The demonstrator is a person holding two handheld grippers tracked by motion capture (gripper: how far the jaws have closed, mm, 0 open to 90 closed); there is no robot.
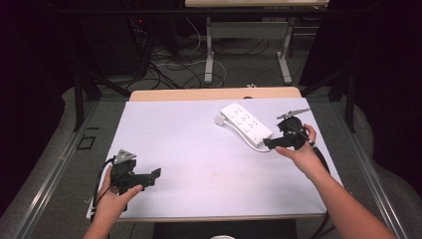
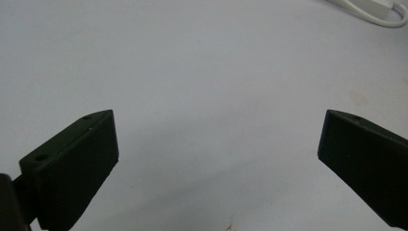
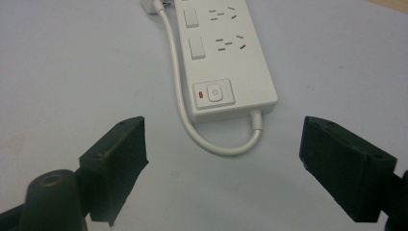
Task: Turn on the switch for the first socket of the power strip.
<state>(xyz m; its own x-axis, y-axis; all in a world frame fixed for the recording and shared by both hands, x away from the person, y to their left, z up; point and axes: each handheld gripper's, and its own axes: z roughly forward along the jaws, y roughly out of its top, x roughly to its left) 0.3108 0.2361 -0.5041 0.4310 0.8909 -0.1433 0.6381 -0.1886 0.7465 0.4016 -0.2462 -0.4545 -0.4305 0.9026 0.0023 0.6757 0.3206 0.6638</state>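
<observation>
A white power strip (image 1: 246,122) lies at an angle on the right half of the white table top (image 1: 189,149), its cable looping back along its side to a white plug (image 1: 219,120). My right gripper (image 1: 274,137) is just off the strip's near end, open. In the right gripper view the strip (image 3: 226,57) lies ahead of the jaws with its power button (image 3: 214,92) and a red light beside it. The cable loop (image 3: 216,144) lies on the table between my right gripper (image 3: 223,144) jaws, untouched. My left gripper (image 1: 152,178) stands open and empty at the front left.
The left gripper view looks over bare white table between the jaws of my left gripper (image 2: 216,130), with the strip's cable (image 2: 380,19) at the top right corner. A wooden edge (image 1: 214,93) bounds the far side. Cables and table legs (image 1: 209,50) stand on the floor beyond.
</observation>
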